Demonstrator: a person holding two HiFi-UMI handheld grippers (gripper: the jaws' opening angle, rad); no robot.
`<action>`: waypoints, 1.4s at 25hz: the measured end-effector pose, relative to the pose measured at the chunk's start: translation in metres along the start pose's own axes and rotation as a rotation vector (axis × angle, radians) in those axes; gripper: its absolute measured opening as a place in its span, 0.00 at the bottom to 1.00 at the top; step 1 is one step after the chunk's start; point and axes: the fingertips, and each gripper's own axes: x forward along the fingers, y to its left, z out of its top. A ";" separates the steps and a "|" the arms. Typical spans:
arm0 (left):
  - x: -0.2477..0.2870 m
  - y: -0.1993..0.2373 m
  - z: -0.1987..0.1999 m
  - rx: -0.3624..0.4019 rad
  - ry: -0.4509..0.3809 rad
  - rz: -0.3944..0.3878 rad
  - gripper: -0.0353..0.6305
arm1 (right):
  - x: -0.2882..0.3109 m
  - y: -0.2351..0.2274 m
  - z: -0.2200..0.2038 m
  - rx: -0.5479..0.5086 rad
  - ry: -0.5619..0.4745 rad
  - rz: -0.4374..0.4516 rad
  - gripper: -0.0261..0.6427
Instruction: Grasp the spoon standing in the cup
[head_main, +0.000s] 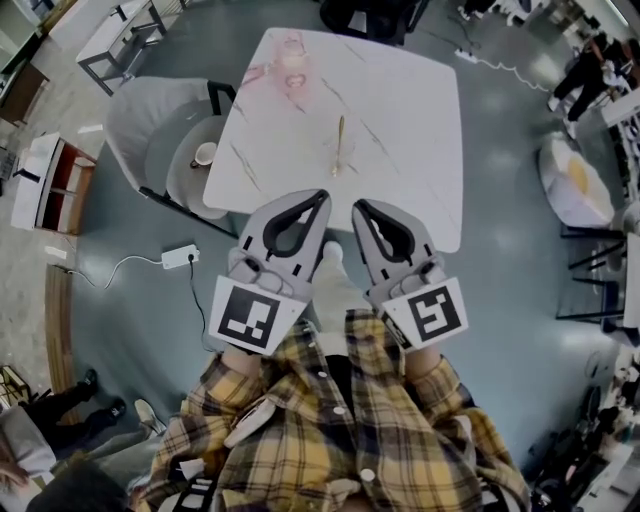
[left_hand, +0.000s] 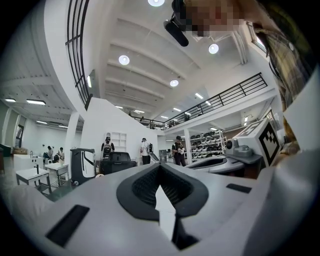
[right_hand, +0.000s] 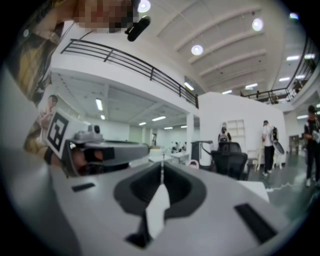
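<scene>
The spoon (head_main: 340, 135) stands upright in a small clear cup (head_main: 342, 160), near the middle of a white marble-patterned table (head_main: 410, 110). Nothing touches the spoon or the cup. A pink object (head_main: 292, 66), too blurred for me to identify, sits toward the table's far edge, well apart from the cup.

My two grippers hang side by side over the table's near edge, short of the cup and both pointing toward it. The left gripper (head_main: 322, 196) has its jaws pressed together with nothing between them, and its own view shows the tips (left_hand: 160, 166) meeting in a closed seam. The right gripper (head_main: 358, 206) is the same, with its jaws together and empty, the tips (right_hand: 162, 167) touching.

A grey chair (head_main: 140, 125) stands left of the table, with a small cup (head_main: 205, 153) resting on it. A white power strip (head_main: 180, 256) lies on the grey floor (head_main: 520, 330). My plaid shirt (head_main: 340, 430) fills the bottom of the head view.
</scene>
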 end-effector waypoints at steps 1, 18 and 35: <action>0.010 0.006 0.000 -0.005 0.002 0.003 0.07 | 0.007 -0.008 -0.001 0.005 0.007 0.002 0.09; 0.160 0.094 -0.004 -0.014 0.032 0.087 0.07 | 0.119 -0.148 0.005 0.018 0.037 0.084 0.09; 0.190 0.115 -0.027 -0.043 0.104 0.145 0.08 | 0.150 -0.172 -0.018 0.067 0.089 0.162 0.09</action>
